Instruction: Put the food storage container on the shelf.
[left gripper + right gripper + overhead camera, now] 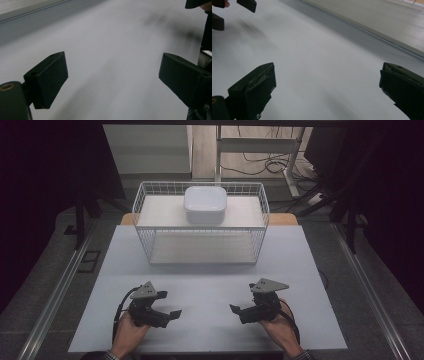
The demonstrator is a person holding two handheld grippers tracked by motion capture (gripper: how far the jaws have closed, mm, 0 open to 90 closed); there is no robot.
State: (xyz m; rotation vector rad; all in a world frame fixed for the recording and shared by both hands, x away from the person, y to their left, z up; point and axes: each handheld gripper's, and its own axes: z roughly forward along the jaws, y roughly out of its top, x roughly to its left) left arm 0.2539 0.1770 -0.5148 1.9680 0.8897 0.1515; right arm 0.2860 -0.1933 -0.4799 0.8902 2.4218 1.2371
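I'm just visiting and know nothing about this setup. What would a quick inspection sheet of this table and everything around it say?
Surface: pale table, bare at the front.
Job's things: white wire basket with two shelves at the back of the table; white square container on its upper shelf.
Clutter: nothing seen.
Grippers: left claw and right claw, each held in a hand near the front edge, jaws wide open and holding nothing, pointing toward each other.
Cables: a black cable trails from the left claw; loose cables lie on the floor behind.
Surroundings: metal rails flank the table; dark room.
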